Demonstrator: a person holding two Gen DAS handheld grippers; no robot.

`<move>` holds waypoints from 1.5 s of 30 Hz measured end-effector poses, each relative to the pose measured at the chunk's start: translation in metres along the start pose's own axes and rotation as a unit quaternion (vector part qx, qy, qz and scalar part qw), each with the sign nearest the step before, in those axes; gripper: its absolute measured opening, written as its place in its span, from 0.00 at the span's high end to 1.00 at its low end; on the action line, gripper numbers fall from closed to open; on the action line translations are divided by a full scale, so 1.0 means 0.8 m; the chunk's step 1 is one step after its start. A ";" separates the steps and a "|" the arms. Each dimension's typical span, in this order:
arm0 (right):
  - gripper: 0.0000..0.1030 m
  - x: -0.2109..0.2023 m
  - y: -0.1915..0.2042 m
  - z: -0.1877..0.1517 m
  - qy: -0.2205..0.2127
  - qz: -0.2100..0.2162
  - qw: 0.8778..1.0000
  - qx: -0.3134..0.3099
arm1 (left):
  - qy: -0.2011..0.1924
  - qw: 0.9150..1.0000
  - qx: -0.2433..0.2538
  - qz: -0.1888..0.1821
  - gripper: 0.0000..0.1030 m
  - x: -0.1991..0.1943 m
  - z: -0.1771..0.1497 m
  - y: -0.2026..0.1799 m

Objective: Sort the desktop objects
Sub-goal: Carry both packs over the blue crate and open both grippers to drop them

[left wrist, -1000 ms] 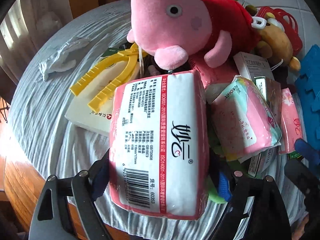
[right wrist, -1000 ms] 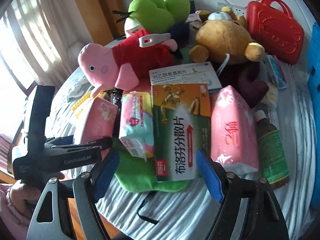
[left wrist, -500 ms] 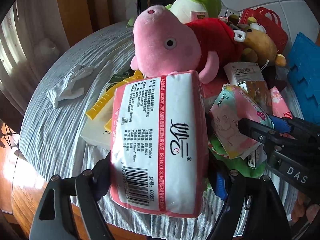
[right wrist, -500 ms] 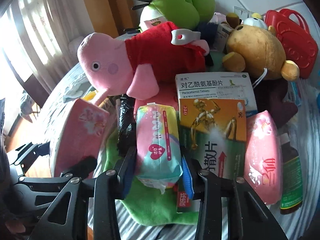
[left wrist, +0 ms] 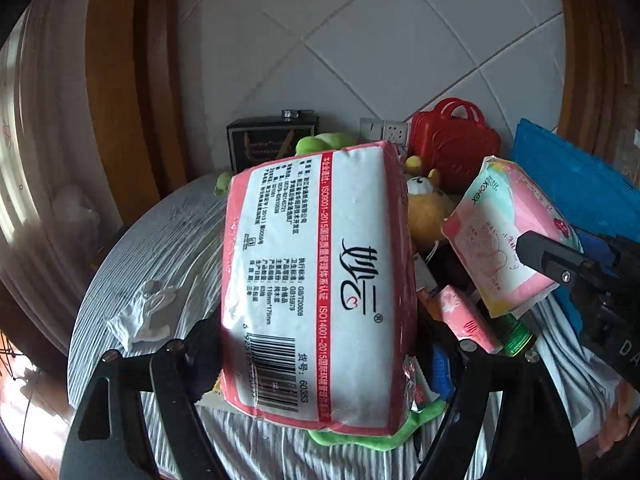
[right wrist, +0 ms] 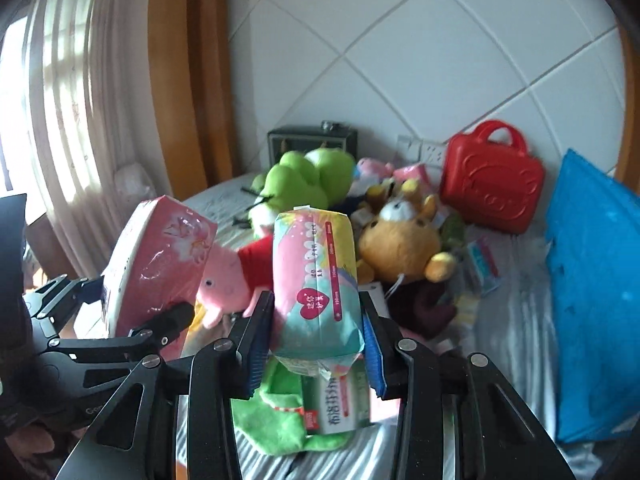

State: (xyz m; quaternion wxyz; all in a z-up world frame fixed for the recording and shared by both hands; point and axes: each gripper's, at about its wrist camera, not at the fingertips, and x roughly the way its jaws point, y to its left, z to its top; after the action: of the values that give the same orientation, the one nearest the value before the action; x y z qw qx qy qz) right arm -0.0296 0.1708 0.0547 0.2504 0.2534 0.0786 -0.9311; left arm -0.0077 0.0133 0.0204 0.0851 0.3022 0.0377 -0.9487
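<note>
My left gripper (left wrist: 320, 360) is shut on a large pink and white tissue pack (left wrist: 316, 280) and holds it lifted above the table; the pack also shows in the right wrist view (right wrist: 156, 268). My right gripper (right wrist: 316, 344) is shut on a pastel Kotex pad pack (right wrist: 316, 280) and holds it raised over the pile; that pack shows in the left wrist view (left wrist: 504, 236) too. Below lie a pink pig plush (right wrist: 228, 280), a brown bear plush (right wrist: 400, 244), a green plush (right wrist: 304, 180), a green medicine box (right wrist: 340, 404) and a small pink tissue pack (left wrist: 468, 320).
A round table with a grey striped cloth (left wrist: 160, 248) carries the pile. A red toy case (right wrist: 492, 184), a blue foam mat (right wrist: 596, 280) and a dark box (right wrist: 312, 140) stand at the back by the tiled wall. A white crumpled glove (left wrist: 148, 312) lies left.
Both grippers have risen and tilted up with their packs. The right gripper closed on the pad pack and lifted it off the pile. The wall now fills the upper views.
</note>
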 end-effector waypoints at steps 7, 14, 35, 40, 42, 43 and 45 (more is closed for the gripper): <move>0.62 -0.098 -0.065 0.037 -0.085 -0.110 0.990 0.014 | -0.060 0.994 0.049 -0.082 0.22 -0.032 0.063 -0.088; 0.62 -0.192 -0.184 0.048 -0.142 -0.209 0.966 0.052 | -0.120 0.976 0.086 -0.158 0.22 -0.071 0.119 -0.224; 0.62 -0.270 -0.611 -0.063 -0.065 -0.298 0.947 0.105 | -0.036 0.974 0.141 -0.176 0.22 -0.034 0.115 -0.692; 0.61 -0.242 -0.639 -0.069 -0.008 -0.273 0.956 0.103 | 0.003 0.978 0.141 -0.150 0.21 -0.017 0.113 -0.723; 0.61 -0.235 -0.638 -0.069 0.009 -0.271 0.957 0.099 | 0.014 0.980 0.137 -0.142 0.21 -0.015 0.114 -0.729; 0.61 -0.234 -0.638 -0.068 0.017 -0.272 0.957 0.098 | 0.020 0.981 0.135 -0.140 0.20 -0.014 0.115 -0.730; 0.61 -0.231 -0.642 -0.068 0.020 -0.271 0.957 0.098 | 0.030 0.981 0.127 -0.141 0.19 -0.010 0.116 -0.730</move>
State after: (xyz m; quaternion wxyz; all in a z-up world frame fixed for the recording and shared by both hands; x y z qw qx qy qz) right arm -0.1277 0.7071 0.1124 -0.0393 0.2647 0.0581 -0.9618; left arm -0.1619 0.5769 0.1123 -0.0899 0.3306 -0.0386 -0.9387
